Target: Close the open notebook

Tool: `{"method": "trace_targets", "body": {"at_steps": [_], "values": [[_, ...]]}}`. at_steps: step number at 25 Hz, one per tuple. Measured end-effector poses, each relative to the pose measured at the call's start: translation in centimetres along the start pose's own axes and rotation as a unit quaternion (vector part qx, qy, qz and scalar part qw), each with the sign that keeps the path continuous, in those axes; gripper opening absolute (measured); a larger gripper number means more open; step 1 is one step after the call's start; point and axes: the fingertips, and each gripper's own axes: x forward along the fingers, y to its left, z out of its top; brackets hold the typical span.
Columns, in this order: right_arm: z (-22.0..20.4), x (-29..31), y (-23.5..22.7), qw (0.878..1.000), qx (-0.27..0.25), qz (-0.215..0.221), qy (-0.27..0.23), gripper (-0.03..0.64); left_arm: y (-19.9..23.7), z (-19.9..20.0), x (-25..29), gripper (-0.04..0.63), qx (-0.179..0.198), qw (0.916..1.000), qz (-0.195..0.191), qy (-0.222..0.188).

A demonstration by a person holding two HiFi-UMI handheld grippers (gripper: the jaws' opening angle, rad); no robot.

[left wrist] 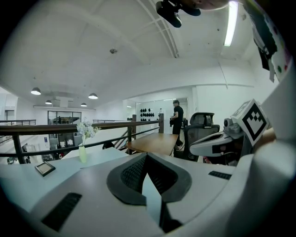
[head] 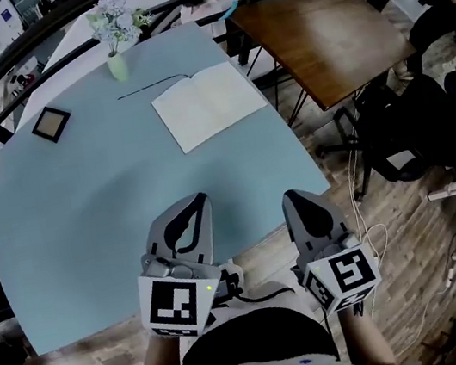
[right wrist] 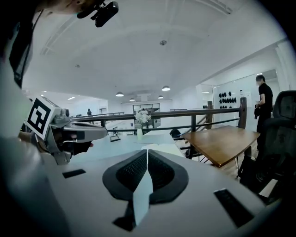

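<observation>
The open notebook (head: 210, 104) lies flat with blank white pages up, on the far right part of the pale blue table (head: 85, 211); in the right gripper view the notebook (right wrist: 162, 147) shows just beyond the jaws. Both grippers hover side by side over the table's near edge, well short of the notebook. The left gripper (head: 202, 198) (left wrist: 146, 156) has its jaws together with nothing between them. The right gripper (head: 291, 197) (right wrist: 147, 152) is shut and empty too.
A vase of pale flowers (head: 114, 33) (left wrist: 83, 150) and a small dark picture frame (head: 51, 124) (left wrist: 45, 168) stand at the table's far side, with a thin black pen (head: 150, 86) behind the notebook. A brown wooden table (head: 325, 38) and black office chairs (head: 427, 124) lie to the right. A person (left wrist: 176, 118) stands far off.
</observation>
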Motion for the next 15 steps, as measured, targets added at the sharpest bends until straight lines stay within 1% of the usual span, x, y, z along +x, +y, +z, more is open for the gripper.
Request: {"method": "trace_targets", "body": {"at_steps": [4, 8, 10, 12, 13, 15], "values": [[-0.5, 1.6, -0.2, 1.000, -0.003, 0.001, 0.019, 0.034, 1.2, -0.7, 0.7, 0.017, 0.000, 1.0000, 0.002, 0.009], [-0.9, 2.8, -0.5, 0.999, -0.026, 0.003, 0.030, 0.034, 1.8, -1.3, 1.2, 0.017, -0.032, 0.9992, 0.014, 0.018], [-1.0, 3.3, -0.9, 0.998, -0.044, 0.004, 0.039, 0.034, 1.7, -1.6, 1.5, 0.017, -0.039, 0.9988, 0.020, 0.023], [-1.4, 3.8, -1.4, 0.995, -0.074, 0.005, 0.060, 0.034, 1.7, -1.9, 1.9, 0.017, -0.041, 0.9984, 0.027, 0.027], [-1.4, 4.3, -1.7, 0.994, -0.089, 0.006, 0.059, 0.035, 1.9, -2.1, 2.1, 0.017, -0.040, 0.9983, 0.032, 0.029], [-1.0, 5.5, -2.1, 0.993, -0.108, 0.010, 0.039, 0.035, 2.4, -2.6, 2.5, 0.017, -0.035, 0.9979, 0.043, 0.035]]}}
